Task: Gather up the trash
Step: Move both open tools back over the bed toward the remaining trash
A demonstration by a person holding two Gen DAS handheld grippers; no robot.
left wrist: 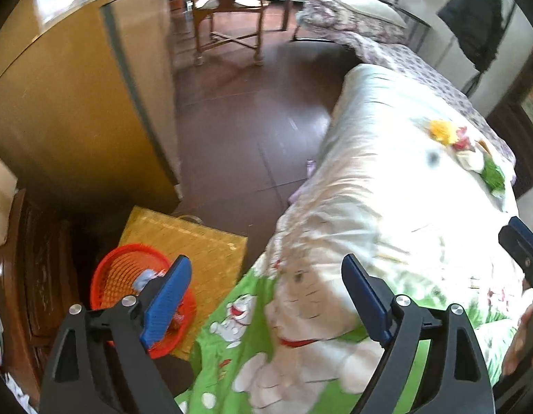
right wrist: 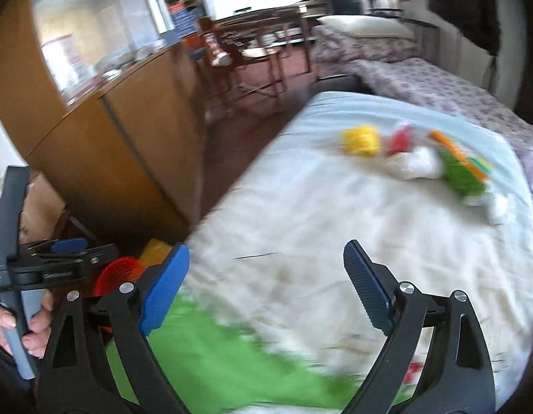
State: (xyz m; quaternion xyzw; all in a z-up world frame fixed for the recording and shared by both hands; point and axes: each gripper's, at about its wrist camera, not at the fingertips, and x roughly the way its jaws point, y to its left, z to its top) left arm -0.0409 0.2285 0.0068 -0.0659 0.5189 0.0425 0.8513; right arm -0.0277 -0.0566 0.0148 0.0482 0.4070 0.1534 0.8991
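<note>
A cluster of trash lies on the far right of the pale bed quilt (left wrist: 387, 179): a yellow crumpled piece (left wrist: 442, 131), a red scrap (left wrist: 462, 142), a white wad (left wrist: 470, 160) and a green wrapper (left wrist: 493, 172). In the right wrist view they show as yellow (right wrist: 361, 140), red (right wrist: 401, 141), white (right wrist: 416, 164) and green (right wrist: 461, 174). A red mesh basket (left wrist: 128, 276) with some scraps inside stands on the floor left of the bed. My left gripper (left wrist: 266, 296) is open and empty over the quilt's green cartoon end. My right gripper (right wrist: 266, 286) is open and empty above the quilt.
A wooden cabinet (left wrist: 77, 103) stands left of the bed, with dark floor (left wrist: 239, 120) between them. A yellow woven mat (left wrist: 197, 248) lies under the basket. A wooden chair and table (left wrist: 232, 10) stand at the back, and a second bed (left wrist: 387, 34) behind.
</note>
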